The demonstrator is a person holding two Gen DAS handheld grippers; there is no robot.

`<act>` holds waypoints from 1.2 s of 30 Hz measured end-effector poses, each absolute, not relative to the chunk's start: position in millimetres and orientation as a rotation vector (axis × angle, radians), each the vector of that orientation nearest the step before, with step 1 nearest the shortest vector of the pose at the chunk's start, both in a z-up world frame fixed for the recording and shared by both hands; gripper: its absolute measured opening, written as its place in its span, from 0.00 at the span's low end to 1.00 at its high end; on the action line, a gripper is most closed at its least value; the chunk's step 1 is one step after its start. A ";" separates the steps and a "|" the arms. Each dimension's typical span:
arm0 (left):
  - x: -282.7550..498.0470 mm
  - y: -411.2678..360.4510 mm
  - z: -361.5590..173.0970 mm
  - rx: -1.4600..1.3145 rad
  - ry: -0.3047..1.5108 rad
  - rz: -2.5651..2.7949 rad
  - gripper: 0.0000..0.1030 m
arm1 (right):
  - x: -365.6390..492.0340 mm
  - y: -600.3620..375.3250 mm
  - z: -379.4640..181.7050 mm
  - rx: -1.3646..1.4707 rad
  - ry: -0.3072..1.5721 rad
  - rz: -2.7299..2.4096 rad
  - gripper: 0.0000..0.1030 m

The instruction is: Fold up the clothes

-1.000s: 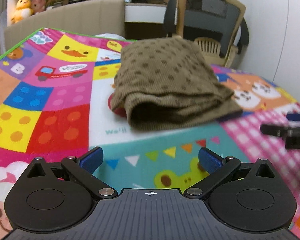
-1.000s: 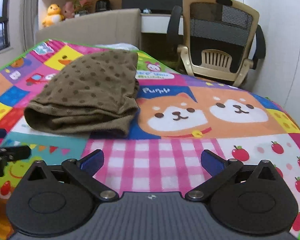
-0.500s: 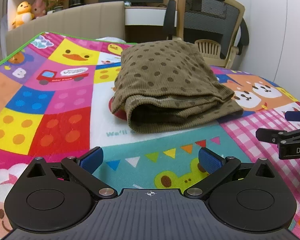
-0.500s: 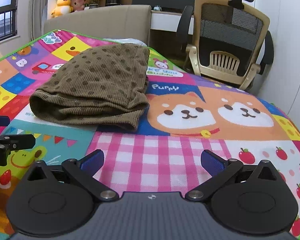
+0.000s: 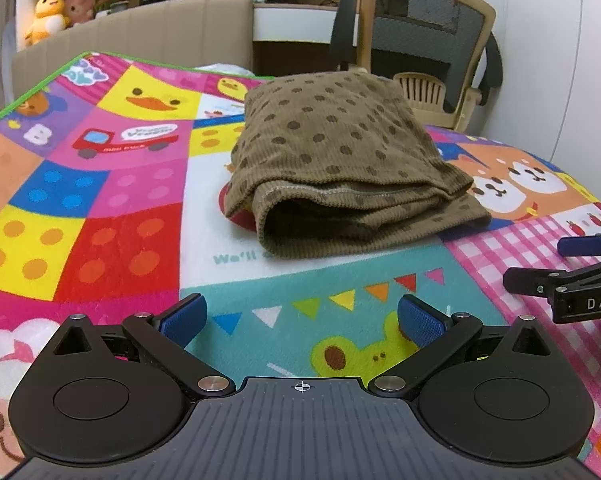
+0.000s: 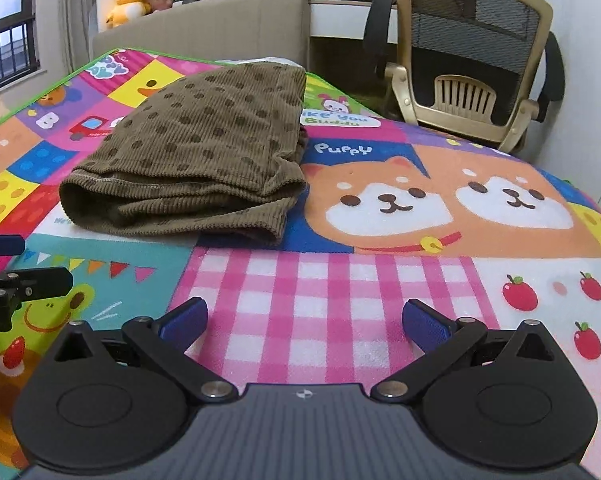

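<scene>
The brown polka-dot garment (image 5: 332, 172) hasn't changed since a second ago, same folded bundle sitting on the cartoon play mat (image 5: 100, 208), its open end with the stitched hem facing the cameras. What's different is the view: both cameras sit a bit closer and higher now, so the garment looks larger, and in the left wrist view the right claw (image 5: 568, 264) pokes further in from the right edge. The fabric is a ribbed, corduroy-ish knit, olive-brown with darker dots, soft layers stacked with a rounded fold on one side. The mat looks fuzzy and flat, bright patchwork squares, pink gingham, two shiba faces (image 6: 448, 204). The left claw (image 5: 300, 320) is spread wide and holding nothing, blue pads well short of the garment. In its own view the right claw (image 6: 304, 320) is spread wide too, empty, hovering over the gingham patch. Behind the mat there's a beige mesh-back office chair (image 6: 472, 56)
</scene>
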State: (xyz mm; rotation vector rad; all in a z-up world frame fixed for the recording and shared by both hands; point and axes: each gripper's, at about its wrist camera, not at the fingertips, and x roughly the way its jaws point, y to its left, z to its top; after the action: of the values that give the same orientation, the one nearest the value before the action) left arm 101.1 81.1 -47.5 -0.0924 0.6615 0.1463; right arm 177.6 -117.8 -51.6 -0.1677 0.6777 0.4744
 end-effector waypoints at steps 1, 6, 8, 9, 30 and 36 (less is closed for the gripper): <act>101.2 81.1 -47.5 -0.093 0.664 0.149 1.00 | 177.7 -118.2 -51.6 -0.165 0.678 0.475 1.00; 103.1 82.7 -44.7 -0.099 0.670 0.133 1.00 | 178.7 -118.4 -51.7 -0.165 0.678 0.476 1.00; 104.8 81.1 -40.4 -0.080 0.642 0.146 1.00 | 178.7 -118.3 -51.6 -0.165 0.678 0.475 1.00; 105.9 79.8 -38.4 -0.068 0.623 0.155 1.00 | 178.6 -118.2 -51.5 -0.165 0.678 0.475 1.00; 103.9 80.9 -48.7 0.007 0.679 0.270 1.00 | 177.9 -117.0 -51.5 -0.165 0.677 0.472 1.00; 100.1 96.3 -51.8 -0.070 0.673 0.208 1.00 | 177.5 -115.9 -51.8 -0.165 0.677 0.472 1.00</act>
State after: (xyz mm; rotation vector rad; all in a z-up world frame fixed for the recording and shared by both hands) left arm 100.1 96.3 -51.8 -0.0699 0.6734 0.2083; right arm 177.5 -115.9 -51.8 -0.1645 0.6771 0.4718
